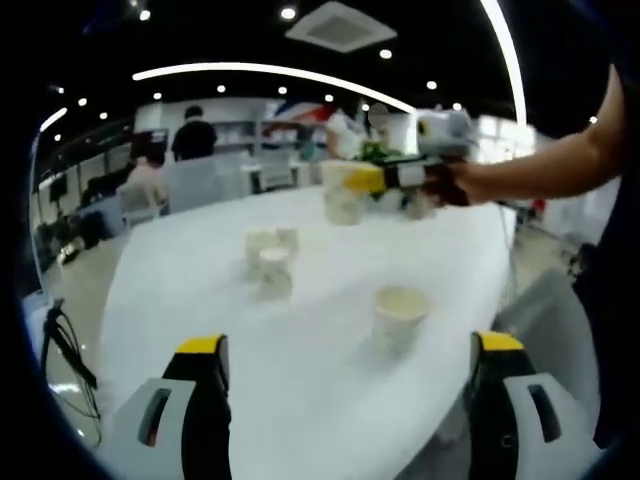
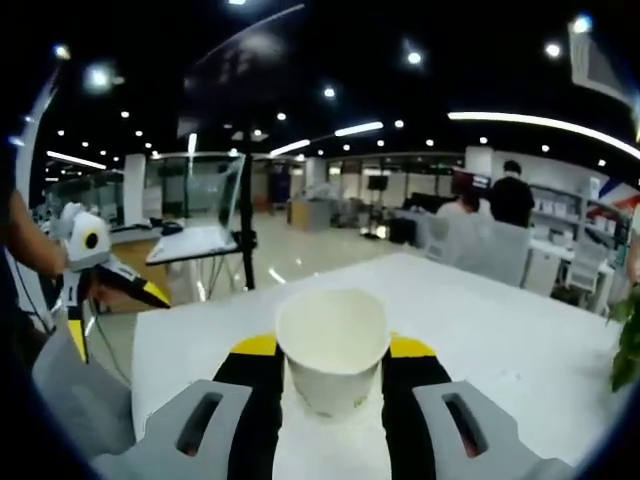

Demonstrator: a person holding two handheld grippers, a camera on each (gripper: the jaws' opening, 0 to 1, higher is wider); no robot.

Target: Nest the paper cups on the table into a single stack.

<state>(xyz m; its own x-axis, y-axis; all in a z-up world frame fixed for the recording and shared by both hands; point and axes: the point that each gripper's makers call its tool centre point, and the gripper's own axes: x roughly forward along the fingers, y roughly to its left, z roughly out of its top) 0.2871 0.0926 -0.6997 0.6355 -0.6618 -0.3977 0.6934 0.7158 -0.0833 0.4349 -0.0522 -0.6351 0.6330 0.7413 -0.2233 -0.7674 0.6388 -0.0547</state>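
Open-plan office, white table. Left gripper: jaws spread, hovering over near edge. Right gripper: pinching an upright paper cup, held aloft past the far edge. Single cup near right edge; cup cluster mid-table.

The left gripper hangs above the white table with its jaws spread wide and nothing between them. A lone cup stands upright just ahead, and a small cluster of cups sits farther off to the left. Across the table, the right gripper, held in a hand, grips a cup lifted clear of the tabletop.
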